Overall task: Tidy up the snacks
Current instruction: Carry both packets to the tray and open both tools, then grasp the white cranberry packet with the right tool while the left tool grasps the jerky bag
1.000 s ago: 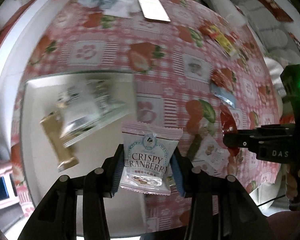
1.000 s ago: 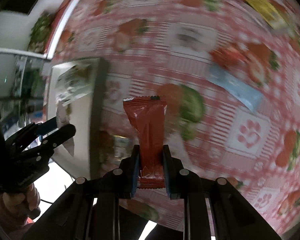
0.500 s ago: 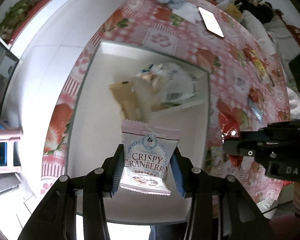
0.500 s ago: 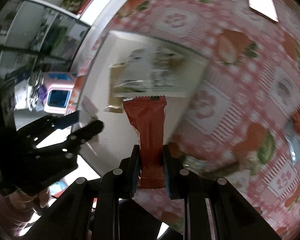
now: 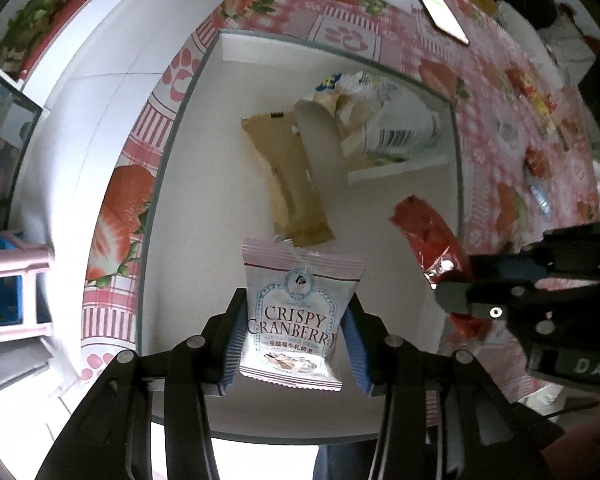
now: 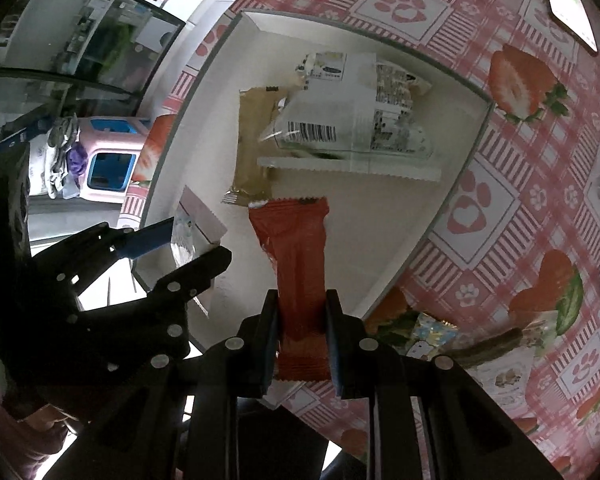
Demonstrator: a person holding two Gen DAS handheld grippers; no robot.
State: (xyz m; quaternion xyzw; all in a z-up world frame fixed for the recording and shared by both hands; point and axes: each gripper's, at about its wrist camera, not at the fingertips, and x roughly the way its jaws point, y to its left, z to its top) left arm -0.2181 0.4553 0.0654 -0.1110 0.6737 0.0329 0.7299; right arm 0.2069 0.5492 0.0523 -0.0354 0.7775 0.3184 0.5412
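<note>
A pale "Crispy Cranberry" packet (image 5: 296, 320) hangs upright between the pads of my left gripper (image 5: 296, 300). The jaws are opening, and the pads still touch the packet's sides. It hangs over the near part of the white box (image 5: 180, 200). My right gripper (image 6: 302, 300) is shut on a red snack bar (image 6: 296, 248), held over the same box (image 6: 380, 232) and just right of the left gripper (image 6: 192, 244). In the left wrist view the right gripper (image 5: 460, 284) and its red bar (image 5: 424, 228) come in from the right.
In the box lie a tan bar (image 5: 296, 184) and a white barcoded bag (image 5: 396, 136). A strawberry tablecloth (image 6: 520, 208) carries loose snacks (image 6: 496, 348) and a phone (image 6: 568, 4). The table edge runs left of the box; a pink stool (image 5: 8, 292) stands on the floor.
Both grippers have moved from over the tablecloth to over the white box, each still carrying its snack. The red bar now hangs close beside the cranberry packet.
</note>
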